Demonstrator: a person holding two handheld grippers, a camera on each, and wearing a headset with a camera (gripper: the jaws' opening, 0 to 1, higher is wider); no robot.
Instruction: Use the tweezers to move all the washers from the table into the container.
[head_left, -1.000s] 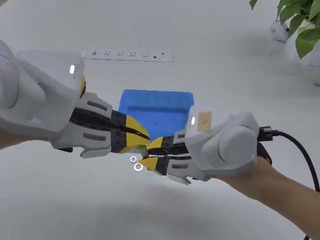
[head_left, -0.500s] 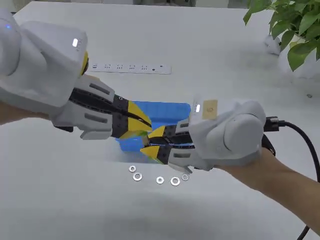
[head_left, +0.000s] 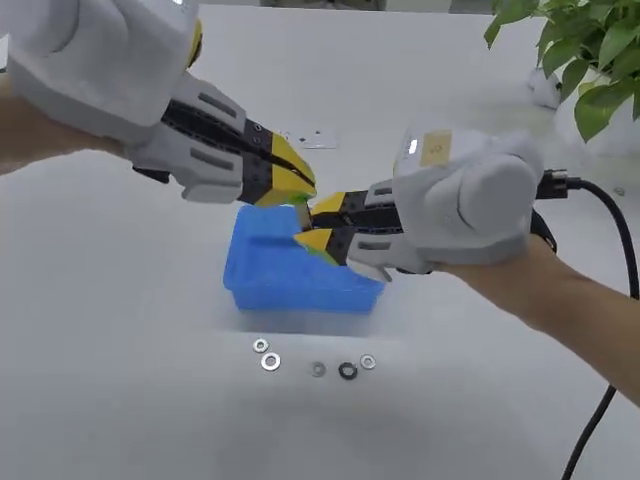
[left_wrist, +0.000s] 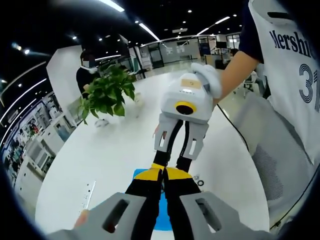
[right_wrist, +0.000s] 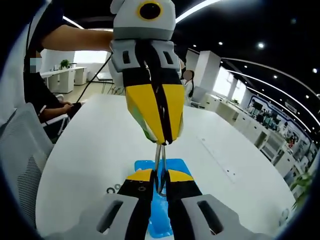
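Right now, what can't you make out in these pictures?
The tweezers' near end: right gripper view, sunk between the right gripper's jaws.
The blue container's floor: head view, partly covered by the left gripper and the right gripper, so its contents cannot be told.
The power strip: head view, mostly behind the left gripper.

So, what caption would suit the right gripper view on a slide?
Left gripper and right gripper both pinch the tweezers above the blue container, washers nearby.

A white power strip (head_left: 322, 136) lies far across a white table (head_left: 110, 390); a leafy green plant (head_left: 585, 55) stands at its far right corner; ceiling lights (left_wrist: 112, 5) glow overhead.
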